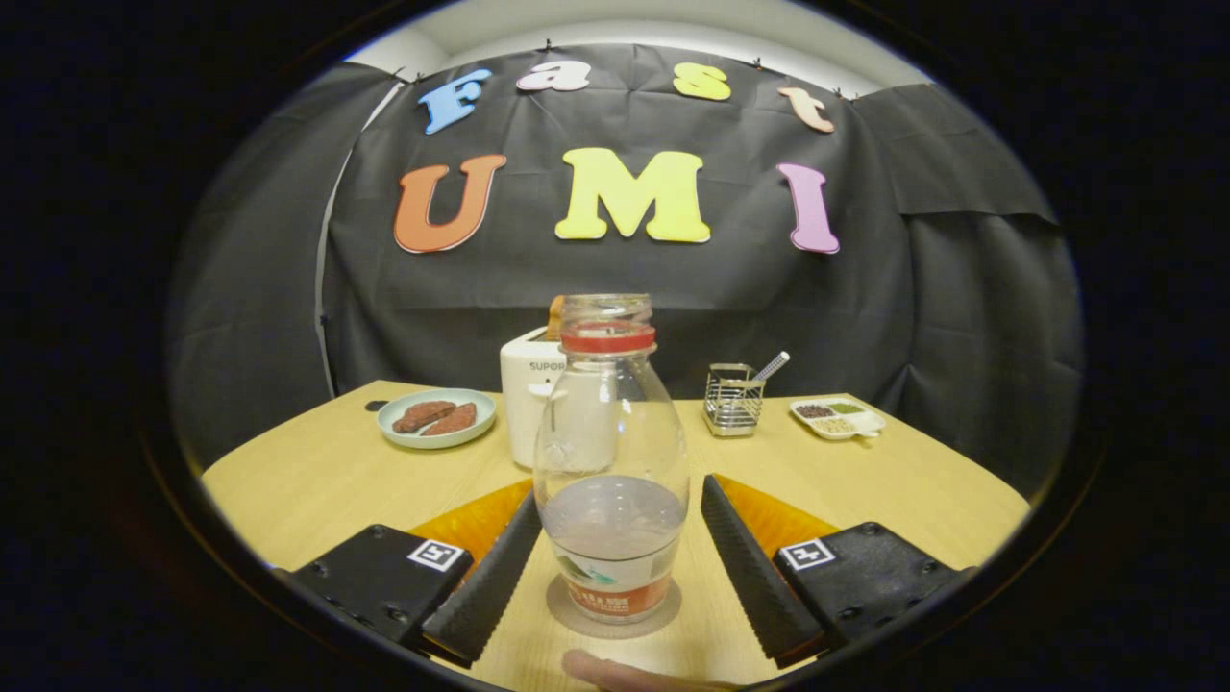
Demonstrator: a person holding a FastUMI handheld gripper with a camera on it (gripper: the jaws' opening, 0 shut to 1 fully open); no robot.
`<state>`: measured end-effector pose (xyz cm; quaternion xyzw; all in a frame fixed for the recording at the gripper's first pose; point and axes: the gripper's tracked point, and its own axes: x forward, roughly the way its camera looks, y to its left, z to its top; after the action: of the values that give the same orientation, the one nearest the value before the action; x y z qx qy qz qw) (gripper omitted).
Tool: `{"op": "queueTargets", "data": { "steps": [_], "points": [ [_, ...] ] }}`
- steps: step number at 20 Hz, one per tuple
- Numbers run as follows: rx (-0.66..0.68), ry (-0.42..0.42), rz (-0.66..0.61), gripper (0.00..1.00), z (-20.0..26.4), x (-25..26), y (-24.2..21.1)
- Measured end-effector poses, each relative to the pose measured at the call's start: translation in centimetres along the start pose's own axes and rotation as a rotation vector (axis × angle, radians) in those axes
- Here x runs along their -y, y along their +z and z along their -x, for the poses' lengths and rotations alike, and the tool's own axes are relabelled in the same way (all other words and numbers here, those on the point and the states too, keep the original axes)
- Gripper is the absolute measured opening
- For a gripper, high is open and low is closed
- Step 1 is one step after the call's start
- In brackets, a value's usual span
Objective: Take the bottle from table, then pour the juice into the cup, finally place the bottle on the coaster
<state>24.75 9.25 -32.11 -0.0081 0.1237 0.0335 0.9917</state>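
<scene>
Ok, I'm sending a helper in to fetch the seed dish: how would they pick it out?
On the wooden table, look beyond the bottle that stands between the open tool's fingers, towards the black cloth wall. Right of the wire rack sits a white divided dish holding small piles of seeds; the round green plate holds brown pieces.

Between the fingers stands a clear bottle (611, 461) with a red neck ring and an orange-and-white label, on a grey coaster (615, 615). Beyond them, on the pale wood bench (317, 481): a white toaster (528, 404), a mint plate (437, 418) of brown food, a silver wire rack (732, 399), and a white tray (838, 417).
</scene>
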Motion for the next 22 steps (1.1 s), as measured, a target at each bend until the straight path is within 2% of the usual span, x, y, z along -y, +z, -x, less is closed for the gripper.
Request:
{"op": "queueTargets", "data": {
  "steps": [7, 11, 15, 22],
  "points": [
    [0.037, 0.024, 0.025, 1.0, 2.1, -0.7, 1.8],
    [0.083, 0.053, 0.004, 1.0, 5.3, -1.1, 4.2],
    [0.134, 0.035, 0.0, 1.0, 10.0, -0.2, 7.3],
    [0.183, 0.007, 0.001, 1.0, 21.3, 1.8, 13.4]
  ]
}}
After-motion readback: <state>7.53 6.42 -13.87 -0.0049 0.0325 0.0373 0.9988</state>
